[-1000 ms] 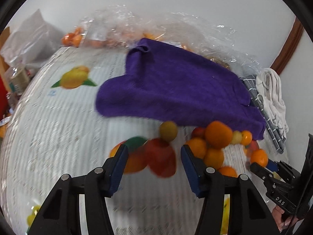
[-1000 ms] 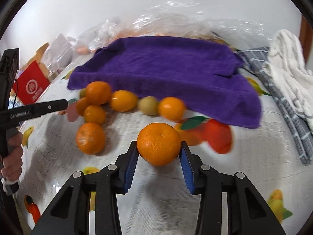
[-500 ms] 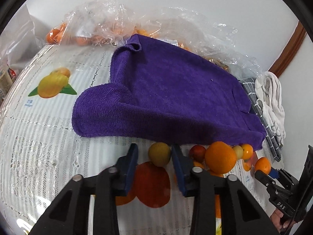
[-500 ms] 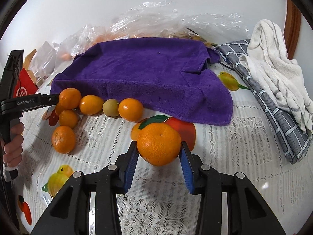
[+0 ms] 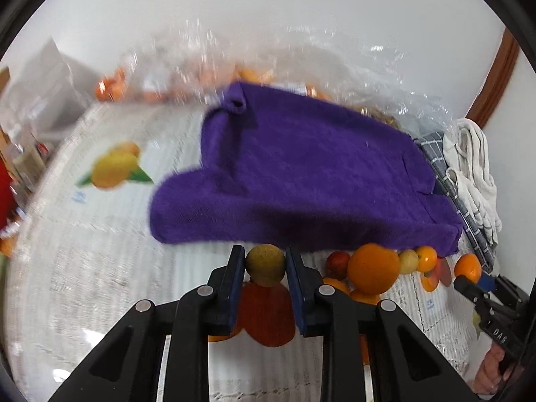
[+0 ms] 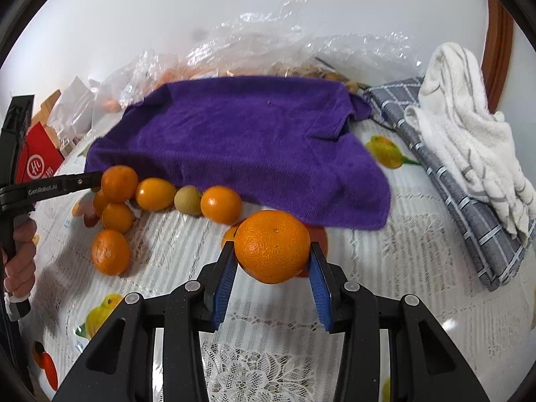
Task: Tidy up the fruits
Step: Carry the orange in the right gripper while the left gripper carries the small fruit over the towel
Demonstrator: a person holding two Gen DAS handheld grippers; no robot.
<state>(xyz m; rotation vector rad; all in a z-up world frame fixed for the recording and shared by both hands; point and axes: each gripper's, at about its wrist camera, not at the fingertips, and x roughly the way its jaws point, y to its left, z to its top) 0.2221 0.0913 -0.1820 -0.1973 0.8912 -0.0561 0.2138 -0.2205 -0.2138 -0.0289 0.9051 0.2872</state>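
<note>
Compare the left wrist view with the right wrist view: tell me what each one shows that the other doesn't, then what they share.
Only the left wrist view shows the left gripper shut on a small greenish-yellow fruit, lifted clear of the tablecloth.

Only the right wrist view shows the big orange whole, clamped in the right gripper, and a red box at the table's left edge.

Both show the purple towel, the cluster of loose oranges along its near edge, the grey checked cloth under a white towel, and crumpled clear plastic bags behind.
</note>
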